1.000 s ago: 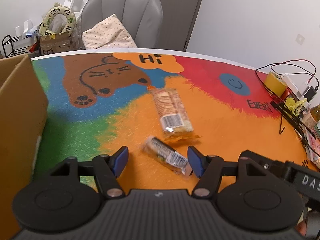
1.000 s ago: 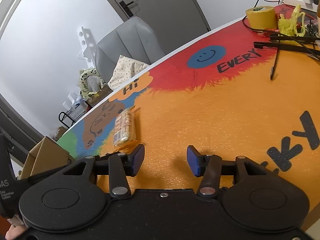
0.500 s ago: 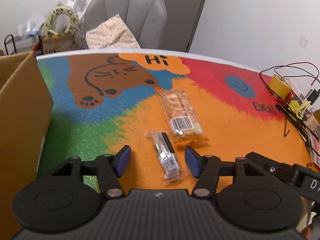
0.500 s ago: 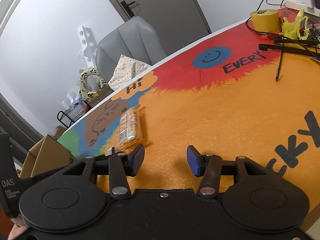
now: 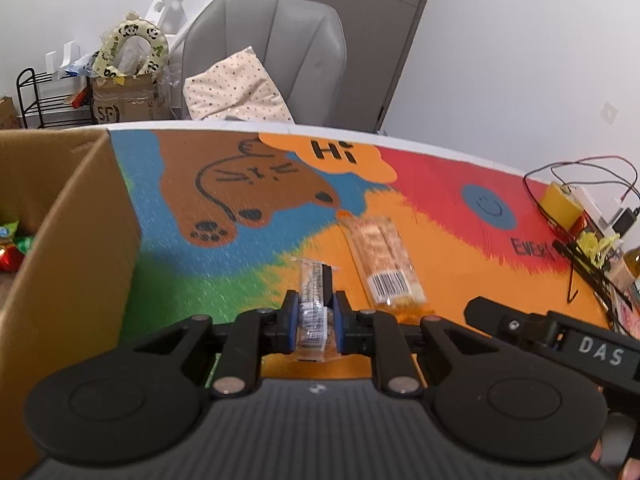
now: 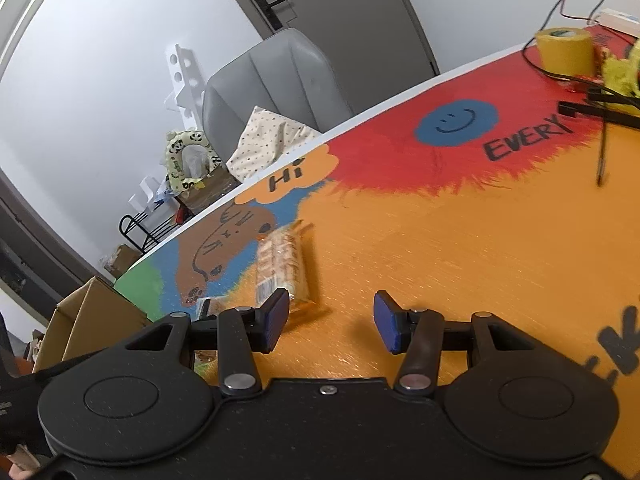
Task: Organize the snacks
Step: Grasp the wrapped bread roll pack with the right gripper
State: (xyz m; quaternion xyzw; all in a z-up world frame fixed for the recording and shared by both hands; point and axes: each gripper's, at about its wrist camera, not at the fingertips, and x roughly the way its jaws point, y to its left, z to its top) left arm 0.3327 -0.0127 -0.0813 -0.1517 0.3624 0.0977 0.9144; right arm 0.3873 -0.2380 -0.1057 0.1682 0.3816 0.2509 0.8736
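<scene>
A lived-in room, part home and part makeshift workspace, is suggested. A table covered by a bright cartoon mat [image 5: 248, 184] printed with a cat and "Hi" is seen, with a grey padded chair [image 5: 276, 40] holding a dotted cushion [image 5: 236, 92] behind it and a grey door [image 6: 340, 12] in a white wall. Clutter is shown at the edges: a cardboard box [image 5: 72, 216], a black wire rack [image 5: 44, 100], red and black wires [image 5: 580, 168] and a yellow tape roll [image 6: 564, 50].
</scene>
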